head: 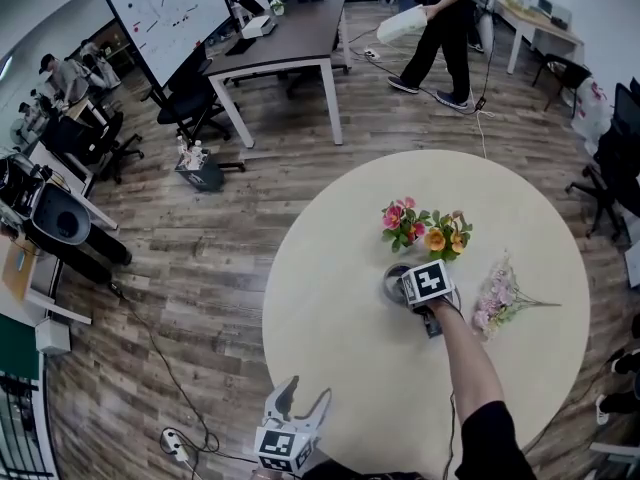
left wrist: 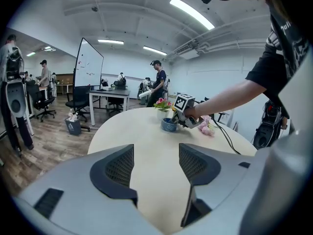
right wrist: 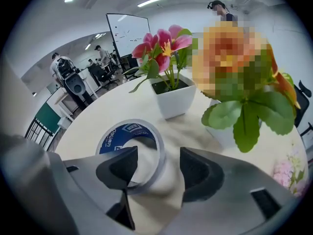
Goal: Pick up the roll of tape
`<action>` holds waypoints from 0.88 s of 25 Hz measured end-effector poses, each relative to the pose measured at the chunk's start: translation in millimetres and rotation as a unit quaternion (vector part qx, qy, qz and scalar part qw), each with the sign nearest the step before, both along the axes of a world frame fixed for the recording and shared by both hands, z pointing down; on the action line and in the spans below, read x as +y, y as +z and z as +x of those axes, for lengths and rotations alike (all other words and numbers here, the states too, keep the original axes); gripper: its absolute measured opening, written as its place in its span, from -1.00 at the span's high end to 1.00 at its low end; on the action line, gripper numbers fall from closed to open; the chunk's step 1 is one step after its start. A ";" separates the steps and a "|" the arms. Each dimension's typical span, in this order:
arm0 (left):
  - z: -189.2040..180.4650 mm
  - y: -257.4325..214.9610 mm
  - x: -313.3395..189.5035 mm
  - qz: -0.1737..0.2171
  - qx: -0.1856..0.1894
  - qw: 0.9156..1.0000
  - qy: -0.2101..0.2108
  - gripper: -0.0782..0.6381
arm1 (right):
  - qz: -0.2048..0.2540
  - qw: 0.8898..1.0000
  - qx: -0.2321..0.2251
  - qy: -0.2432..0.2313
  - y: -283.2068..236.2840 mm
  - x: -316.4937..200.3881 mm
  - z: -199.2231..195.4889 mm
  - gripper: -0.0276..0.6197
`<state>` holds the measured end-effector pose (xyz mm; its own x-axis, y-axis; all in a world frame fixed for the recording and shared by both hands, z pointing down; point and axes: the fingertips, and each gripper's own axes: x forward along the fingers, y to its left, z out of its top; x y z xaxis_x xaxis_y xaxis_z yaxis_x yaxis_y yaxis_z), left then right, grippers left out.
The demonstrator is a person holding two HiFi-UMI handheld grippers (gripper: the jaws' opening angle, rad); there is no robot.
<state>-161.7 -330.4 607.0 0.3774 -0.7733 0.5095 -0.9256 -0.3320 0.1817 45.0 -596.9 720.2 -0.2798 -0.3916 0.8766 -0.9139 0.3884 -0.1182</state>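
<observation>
Hovering open, the right tongs [right wrist: 159,166] straddled the wall of the tape [right wrist: 126,131]: one jaw over its hole, the other outside, neither pad pressing. The tape lay flat on the counter [head: 330,318], just beside a white pot [right wrist: 173,102] of pink flowers. The left tongs [left wrist: 156,161] gaped empty over the counter's near edge, well apart from the tape.

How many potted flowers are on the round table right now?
2: the pink-flowered pot and the orange-flowered pot stand side by side just beyond the tape roll. A loose pale bunch lies unpotted to their right in the head view.
</observation>
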 end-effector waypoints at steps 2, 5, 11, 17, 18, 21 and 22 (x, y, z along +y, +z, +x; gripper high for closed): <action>1.0 -0.4 0.5 -0.001 -0.001 1.000 0.001 -0.08 | -0.002 1.000 0.014 -0.001 -0.4 0.7 0.9 0.08; 6.0 -0.6 1.3 -0.001 -0.002 1.000 0.004 -0.08 | 0.008 0.999 0.036 -0.004 -0.5 1.5 3.4 0.28; 6.5 2.0 6.0 0.005 -0.010 1.000 0.016 -0.08 | 0.031 0.998 0.041 -0.036 0.4 4.6 -7.2 0.67; 1.4 -2.2 6.9 0.009 -0.012 1.000 0.006 -0.08 | 0.051 0.997 0.037 -0.040 -6.2 1.5 -9.8 0.68; 0.5 -3.3 8.1 0.009 -0.012 1.000 0.004 -0.08 | 0.057 0.997 0.037 -0.039 -8.1 1.8 -9.5 0.69; -1.6 -4.4 10.7 0.010 -0.014 1.000 0.001 -0.08 | 0.077 0.996 0.031 -0.026 -15.6 3.6 -6.9 0.70; -1.9 -4.4 11.0 0.010 -0.015 1.000 0.000 -0.08 | 0.087 0.995 0.029 -0.027 -18.6 3.9 -7.4 0.70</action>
